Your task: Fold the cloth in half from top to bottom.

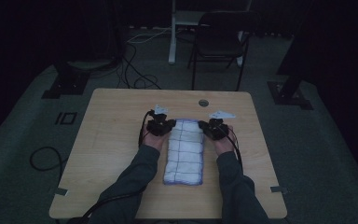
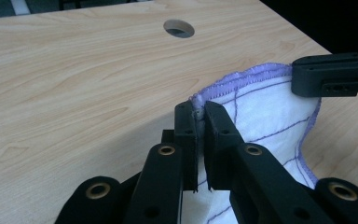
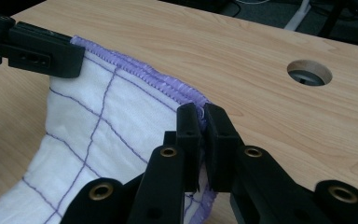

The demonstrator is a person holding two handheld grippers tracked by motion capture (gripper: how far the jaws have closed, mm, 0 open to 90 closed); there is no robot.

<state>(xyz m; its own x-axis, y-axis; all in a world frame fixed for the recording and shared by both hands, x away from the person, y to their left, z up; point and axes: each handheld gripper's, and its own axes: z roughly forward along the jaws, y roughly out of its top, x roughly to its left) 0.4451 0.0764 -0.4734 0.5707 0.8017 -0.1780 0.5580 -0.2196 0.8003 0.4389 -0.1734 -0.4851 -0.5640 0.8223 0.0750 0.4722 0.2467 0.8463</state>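
At the far edge of the cloth [image 1: 184, 151], both grippers (left [image 2: 200, 122], right [image 3: 202, 122]) pinch one corner each. The bites are thin, so a corner may slip out if the hands pull apart.

Left tongs [image 1: 168, 125], right tongs [image 1: 206, 126] at white towel's [image 1: 184, 154] far corners.

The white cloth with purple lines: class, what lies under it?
Under the cloth lies the wooden table. Both far corners are pinched and raised off it by the left tool and right tool. Anything beneath the folded layers is covered.
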